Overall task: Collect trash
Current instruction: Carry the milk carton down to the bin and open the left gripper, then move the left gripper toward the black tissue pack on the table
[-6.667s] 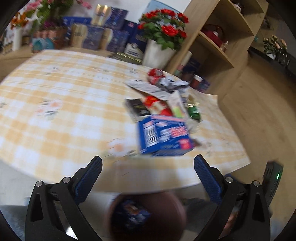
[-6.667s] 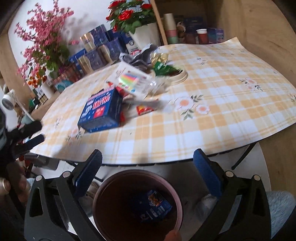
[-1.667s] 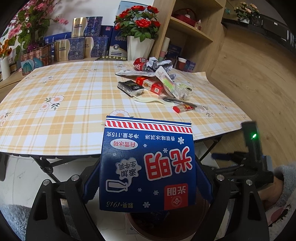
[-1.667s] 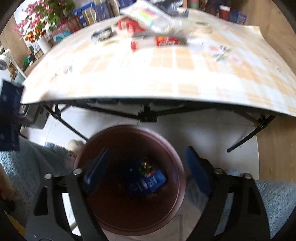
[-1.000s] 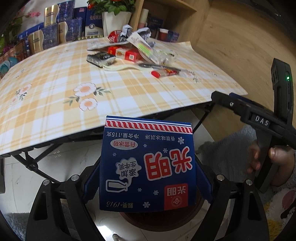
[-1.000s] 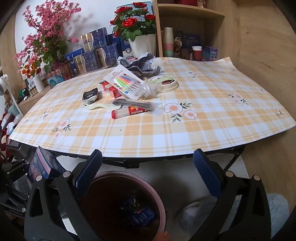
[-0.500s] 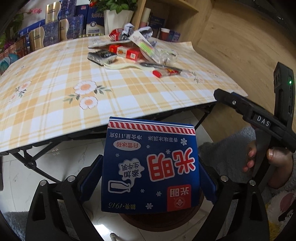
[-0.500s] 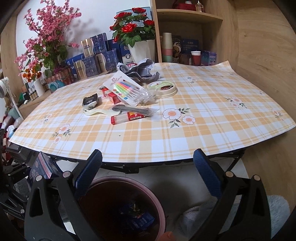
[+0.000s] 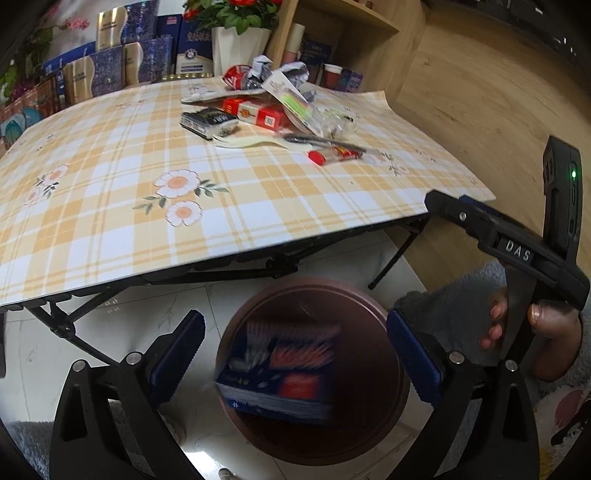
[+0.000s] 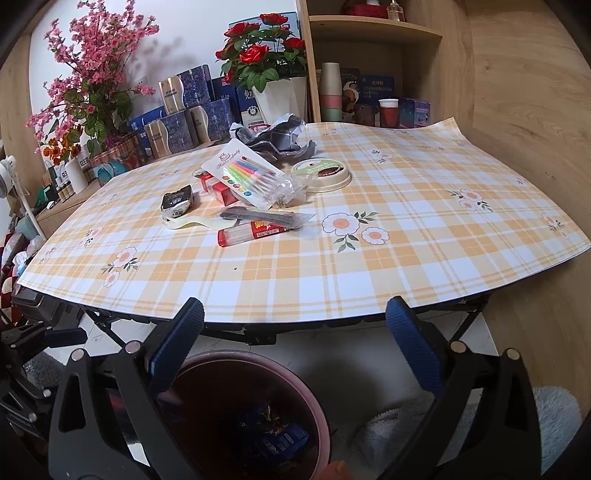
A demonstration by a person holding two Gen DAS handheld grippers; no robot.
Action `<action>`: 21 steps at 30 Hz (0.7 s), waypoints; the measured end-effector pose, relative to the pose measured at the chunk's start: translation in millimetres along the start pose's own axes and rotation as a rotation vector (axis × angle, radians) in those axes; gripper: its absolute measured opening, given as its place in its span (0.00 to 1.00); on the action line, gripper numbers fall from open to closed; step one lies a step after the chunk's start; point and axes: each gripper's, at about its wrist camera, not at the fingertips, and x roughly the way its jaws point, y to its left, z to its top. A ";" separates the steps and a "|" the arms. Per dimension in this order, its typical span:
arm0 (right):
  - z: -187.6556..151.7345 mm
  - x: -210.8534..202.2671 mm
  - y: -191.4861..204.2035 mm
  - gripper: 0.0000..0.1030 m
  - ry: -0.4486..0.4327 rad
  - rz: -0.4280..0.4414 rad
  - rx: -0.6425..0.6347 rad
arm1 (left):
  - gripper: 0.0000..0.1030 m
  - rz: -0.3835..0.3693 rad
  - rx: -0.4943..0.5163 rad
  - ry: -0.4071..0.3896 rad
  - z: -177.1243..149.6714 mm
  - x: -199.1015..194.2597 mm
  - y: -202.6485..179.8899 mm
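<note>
My left gripper hangs over the brown bin, jaws opening, with nothing between the pads. Below them a blue milk carton, blurred, is dropping inside the bin. My right gripper stands open and empty at the table's front edge, above the same bin, which holds blue wrappers. Trash lies on the checked table: a red tube, a pack of coloured pens, a round lid, crumpled paper, a black packet and a red box.
In the left wrist view a person's hand holds the right gripper's handle beside the bin. Folding table legs cross just behind the bin. Flower pots, blue boxes and a wooden shelf stand behind the table.
The blue carton has left the left gripper's jaws and fallen into the bin below. The jaws have widened. The right gripper has kept still.
</note>
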 end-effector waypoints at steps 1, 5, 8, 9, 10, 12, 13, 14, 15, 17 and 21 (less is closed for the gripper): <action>-0.1 0.1 -0.1 0.94 -0.001 0.000 0.001 | 0.94 0.004 -0.007 -0.008 0.5 -1.4 1.3; -0.1 0.6 -0.3 0.94 0.001 0.001 0.001 | 0.94 0.033 -0.038 -0.051 3.4 -8.6 7.6; -0.3 0.6 -0.3 0.94 0.000 -0.002 0.000 | 0.94 0.061 -0.069 -0.091 4.9 -16.1 14.1; -0.2 0.7 -0.5 0.94 0.000 -0.001 0.000 | 0.94 0.070 -0.085 -0.106 5.6 -18.8 17.5; -0.3 1.0 -0.6 0.94 0.001 0.000 0.002 | 0.94 0.076 -0.096 -0.116 5.9 -20.7 19.7; -0.9 2.8 -0.8 0.94 0.007 0.006 0.007 | 0.94 0.089 -0.128 -0.135 6.9 -24.2 26.3; -1.2 3.8 -1.2 0.94 0.011 0.009 0.011 | 0.94 0.095 -0.144 -0.142 6.9 -25.8 29.9; -1.5 4.8 -1.4 0.94 0.016 0.015 0.017 | 0.94 0.098 -0.153 -0.144 6.8 -26.6 31.8; -1.7 5.4 -1.4 0.94 0.018 0.018 0.021 | 0.94 0.101 -0.169 -0.145 7.0 -27.2 35.2; -1.6 6.5 -1.2 0.94 0.019 0.033 0.030 | 0.94 0.101 -0.197 -0.134 6.9 -26.0 40.6; 2.7 6.4 -2.2 0.94 0.010 0.056 0.039 | 0.93 0.118 -0.214 -0.121 10.6 -29.0 44.2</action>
